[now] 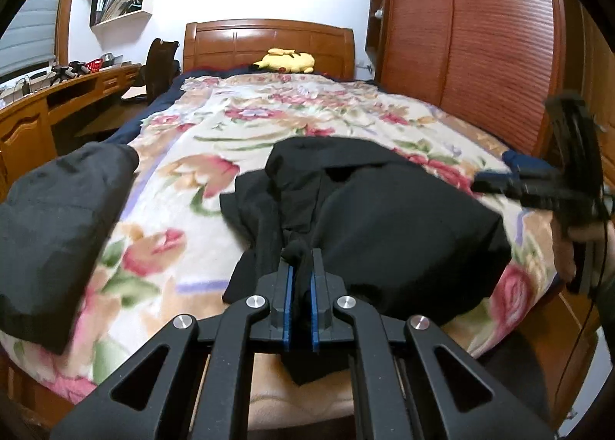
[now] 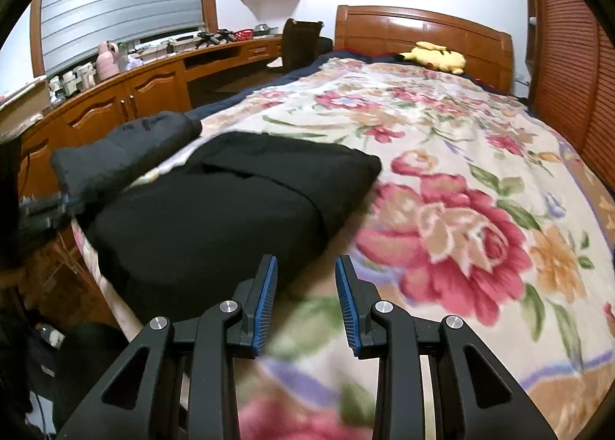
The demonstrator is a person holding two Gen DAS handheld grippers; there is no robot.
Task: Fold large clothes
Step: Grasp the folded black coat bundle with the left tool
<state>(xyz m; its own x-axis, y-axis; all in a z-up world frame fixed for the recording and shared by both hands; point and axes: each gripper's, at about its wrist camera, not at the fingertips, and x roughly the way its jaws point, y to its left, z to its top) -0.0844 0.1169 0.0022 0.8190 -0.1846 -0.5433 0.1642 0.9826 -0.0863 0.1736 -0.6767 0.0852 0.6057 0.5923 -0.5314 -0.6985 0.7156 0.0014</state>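
Observation:
A black garment (image 1: pixel 384 217) lies partly folded on the floral blanket (image 1: pixel 184 155) near the foot of the bed. My left gripper (image 1: pixel 303 259) is shut on a bunched edge of it at the near side. In the right wrist view the same garment (image 2: pixel 215 209) lies left of centre. My right gripper (image 2: pixel 305 267) is open and empty above the blanket (image 2: pixel 442 217), just right of the garment. The right gripper also shows at the right edge of the left wrist view (image 1: pixel 553 186).
A folded dark grey garment (image 1: pixel 57 224) lies at the bed's left edge, also in the right wrist view (image 2: pixel 123 147). A yellow plush toy (image 1: pixel 286 60) sits by the wooden headboard (image 1: pixel 269 40). A wardrobe (image 1: pixel 480 36) stands right, a desk (image 2: pixel 153 82) left.

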